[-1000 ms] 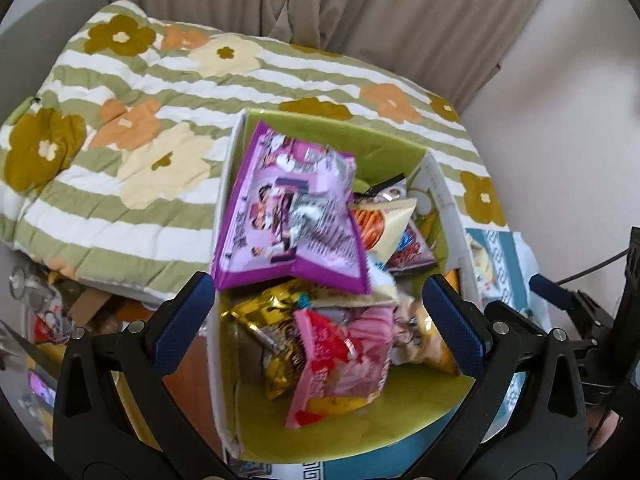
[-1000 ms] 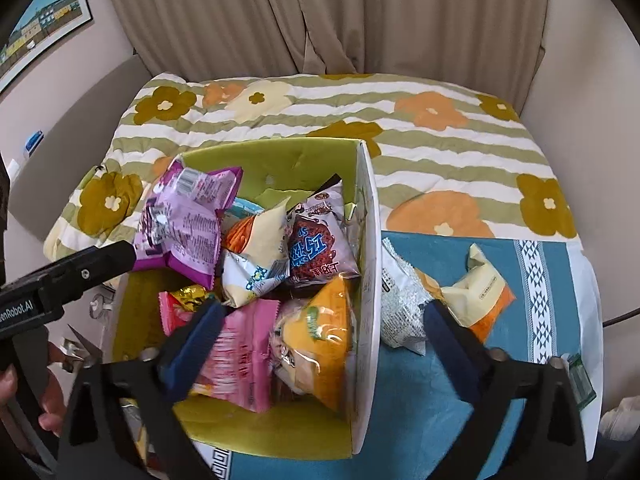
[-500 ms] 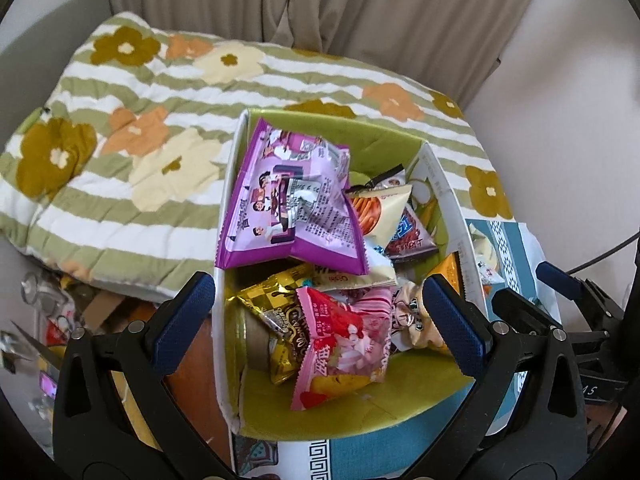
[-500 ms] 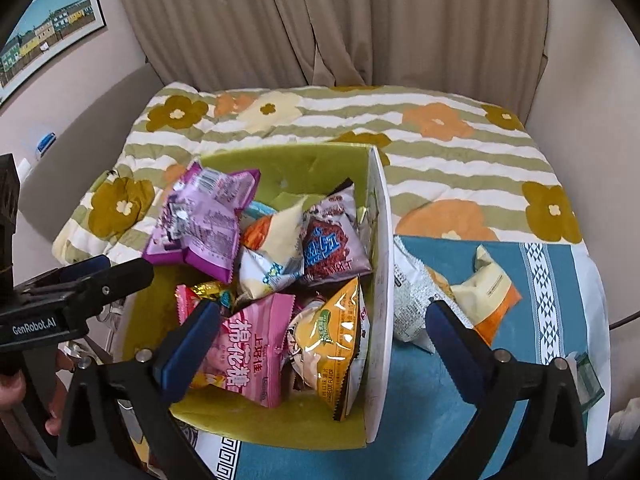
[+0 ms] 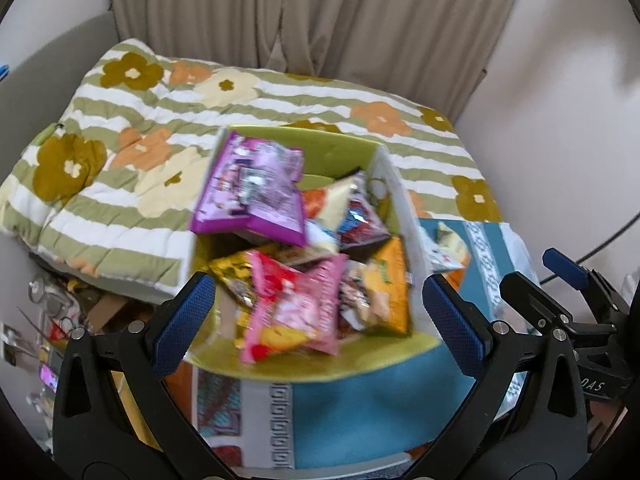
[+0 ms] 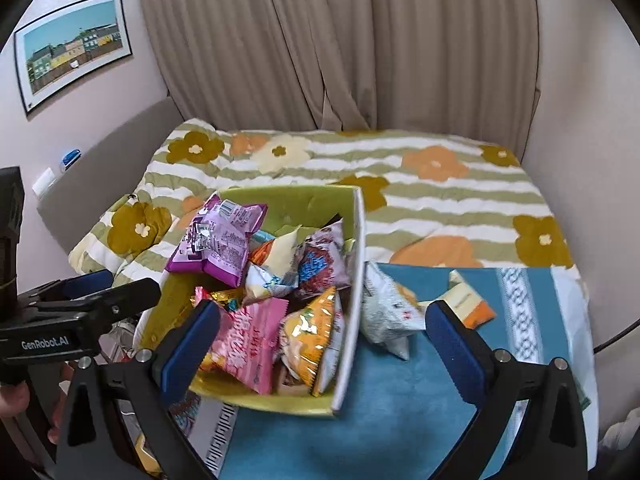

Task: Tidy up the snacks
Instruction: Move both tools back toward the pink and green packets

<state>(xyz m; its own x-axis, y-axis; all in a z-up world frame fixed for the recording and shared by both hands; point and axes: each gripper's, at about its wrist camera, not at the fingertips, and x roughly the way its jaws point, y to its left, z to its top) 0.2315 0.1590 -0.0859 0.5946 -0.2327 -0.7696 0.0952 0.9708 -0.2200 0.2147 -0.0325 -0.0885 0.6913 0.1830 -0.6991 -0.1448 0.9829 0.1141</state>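
A green box (image 5: pixel 340 146) (image 6: pixel 304 200) stands on the blue cloth and holds several snack bags: a purple bag (image 5: pixel 256 196) (image 6: pixel 218 240) on top, a pink bag (image 5: pixel 300 308) (image 6: pixel 248 344) and an orange bag (image 5: pixel 394 284) (image 6: pixel 312 332) at the front. Outside the box to its right lie a white bag (image 6: pixel 388 312) and a cream and orange bag (image 6: pixel 468 304) (image 5: pixel 448 248). My left gripper (image 5: pixel 320 320) is open and empty above the box's near edge. My right gripper (image 6: pixel 324 344) is open and empty, nearer than the box's right wall.
The blue cloth (image 6: pixel 400 420) covers the table. A flowered green striped quilt (image 6: pixel 400 184) lies on the bed beyond it. Curtains (image 6: pixel 340 40) hang at the back. Clutter (image 5: pixel 52 312) sits on the floor at the left.
Both grippers have pulled back and up from the box, so it looks smaller and farther. The left view has swung right. The snacks have not moved.
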